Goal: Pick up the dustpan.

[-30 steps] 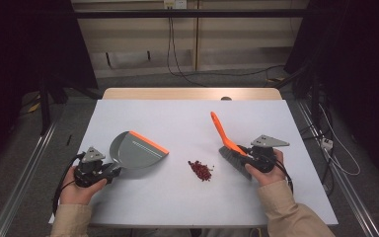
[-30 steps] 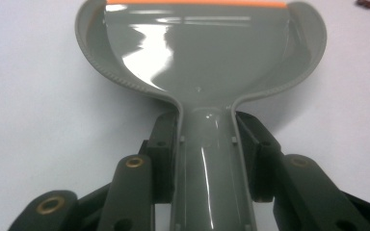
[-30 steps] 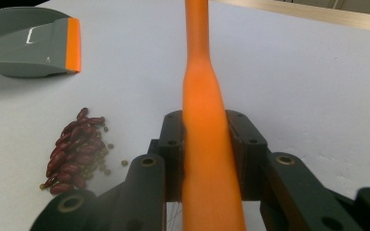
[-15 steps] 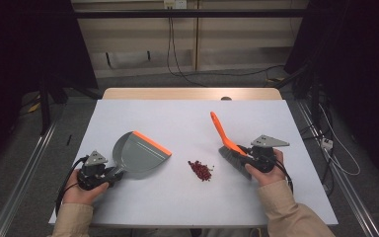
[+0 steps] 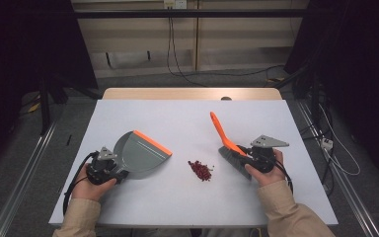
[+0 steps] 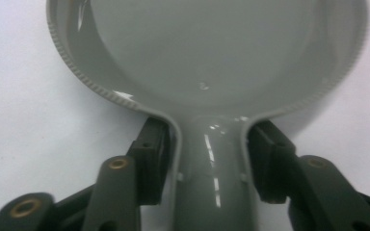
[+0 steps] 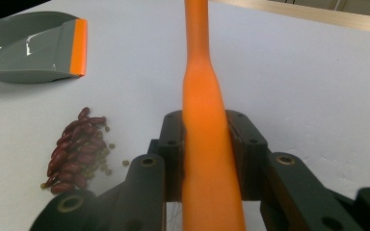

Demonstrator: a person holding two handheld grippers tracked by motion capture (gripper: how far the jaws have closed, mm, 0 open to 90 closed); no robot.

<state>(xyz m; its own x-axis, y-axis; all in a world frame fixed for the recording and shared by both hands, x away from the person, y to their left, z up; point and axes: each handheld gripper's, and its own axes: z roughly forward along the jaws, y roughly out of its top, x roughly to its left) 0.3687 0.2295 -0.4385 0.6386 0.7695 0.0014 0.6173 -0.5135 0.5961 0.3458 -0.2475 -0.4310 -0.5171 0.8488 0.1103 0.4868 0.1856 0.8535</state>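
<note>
White table (image 5: pixel 187 118), dustpan (image 5: pixel 140 153), beans (image 5: pixel 200 170)

This looks like a lab or test room set up for recording, not a home. The worktop (image 5: pixel 187 123) is a plain white sheet laid over a wooden table, whose bare wood shows along the far edge. Around it the room is dark, hung with black curtains (image 5: pixel 24 59). Loose cables (image 5: pixel 177 54) trail down from a wall socket (image 5: pixel 173 4) and across the grey floor (image 5: pixel 143 81), and metal rails (image 5: pixel 24 182) run along both sides of the worktop.
</note>
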